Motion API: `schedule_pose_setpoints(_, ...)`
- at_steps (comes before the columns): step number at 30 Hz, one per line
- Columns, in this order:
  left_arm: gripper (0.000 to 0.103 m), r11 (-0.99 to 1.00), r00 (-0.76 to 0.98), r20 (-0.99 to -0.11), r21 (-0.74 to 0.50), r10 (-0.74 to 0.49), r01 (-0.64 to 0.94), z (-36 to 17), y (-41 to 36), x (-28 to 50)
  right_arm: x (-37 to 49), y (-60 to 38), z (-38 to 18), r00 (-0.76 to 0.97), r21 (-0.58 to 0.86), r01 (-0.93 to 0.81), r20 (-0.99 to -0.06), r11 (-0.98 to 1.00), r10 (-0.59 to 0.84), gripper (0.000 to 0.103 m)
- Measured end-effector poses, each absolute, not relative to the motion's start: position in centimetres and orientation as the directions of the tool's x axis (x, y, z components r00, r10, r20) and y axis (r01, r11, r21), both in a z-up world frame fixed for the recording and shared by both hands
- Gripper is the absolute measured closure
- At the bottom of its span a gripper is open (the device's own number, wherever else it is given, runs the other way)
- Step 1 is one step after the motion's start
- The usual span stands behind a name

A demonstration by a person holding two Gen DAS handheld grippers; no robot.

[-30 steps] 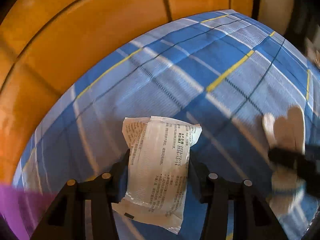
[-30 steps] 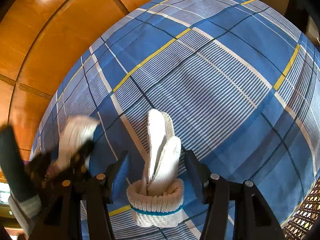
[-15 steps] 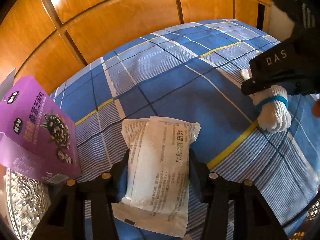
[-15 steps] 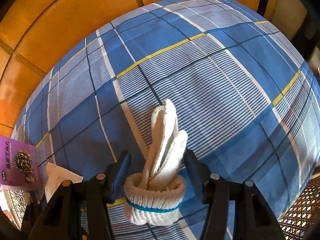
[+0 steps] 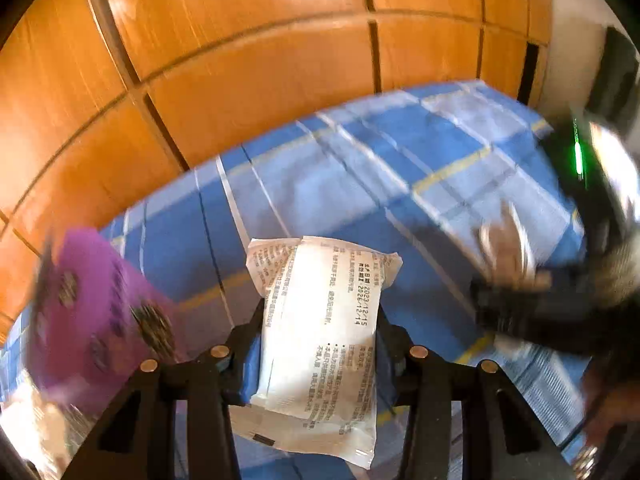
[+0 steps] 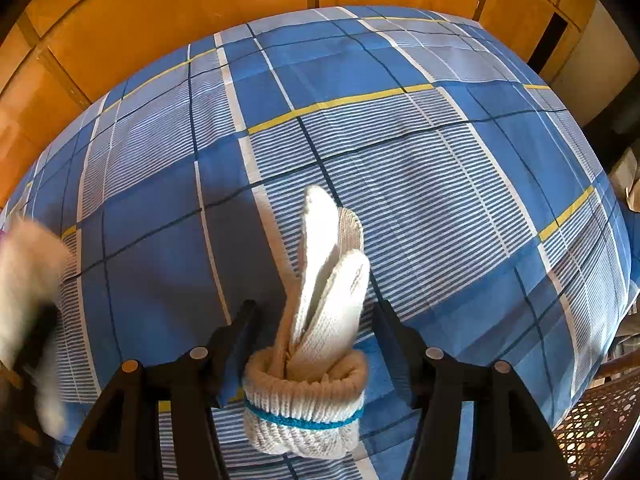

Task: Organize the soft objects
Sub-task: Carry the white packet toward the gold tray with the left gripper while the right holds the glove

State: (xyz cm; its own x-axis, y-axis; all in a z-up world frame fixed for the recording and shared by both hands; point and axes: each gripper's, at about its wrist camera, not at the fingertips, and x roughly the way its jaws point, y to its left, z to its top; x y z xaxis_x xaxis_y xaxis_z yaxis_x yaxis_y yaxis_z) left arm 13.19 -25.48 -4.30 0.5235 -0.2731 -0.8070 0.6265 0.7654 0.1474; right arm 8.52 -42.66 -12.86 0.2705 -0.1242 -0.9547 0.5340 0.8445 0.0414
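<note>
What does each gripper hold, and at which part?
Closing left gripper: white packet, by its long sides, lower half. Opening right gripper: rolled knit gloves, by the cuff.

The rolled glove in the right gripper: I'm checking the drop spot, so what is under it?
Under the rolled glove shows only the blue plaid cloth. The patch right beneath it is covered by the glove, so nothing there can be told.
</note>
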Motion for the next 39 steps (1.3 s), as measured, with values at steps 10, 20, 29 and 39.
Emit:
schedule_pose_setpoints(10, 0.057, 0.863, 0.643, -0.723, 0.133, -0.252, 0.488, 6.2, -23.1, 21.5, 8.7, -41.3, -12.7, 0.273, 0.02, 0.508, -0.952, 0.861, -0.139, 0.043)
schedule_pose_setpoints(20, 0.057, 0.957, 0.727, -0.677, 0.124, -0.113, 0.264, 8.9, -9.5, 24.9, 9.4, -41.2, -12.8, 0.265, 0.027, 0.514, -0.956, 0.857, -0.129, 0.04)
schedule_pose_setpoints(29, 0.057, 0.991, 0.763, -0.645, 0.081, -0.027, 0.104, 7.0, 2.9, 20.1, 9.9, -40.0, -12.8, 0.265, -0.022, 0.478, -0.95, 0.878, -0.167, 0.04)
schedule_pose_setpoints(39, 0.057, 0.997, 0.797, -0.603, 0.067, 0.016, 0.031, 4.8, 9.2, 13.0, 9.7, -37.9, -13.2, 0.265, -0.084, 0.438, -0.939, 0.895, -0.218, 0.043)
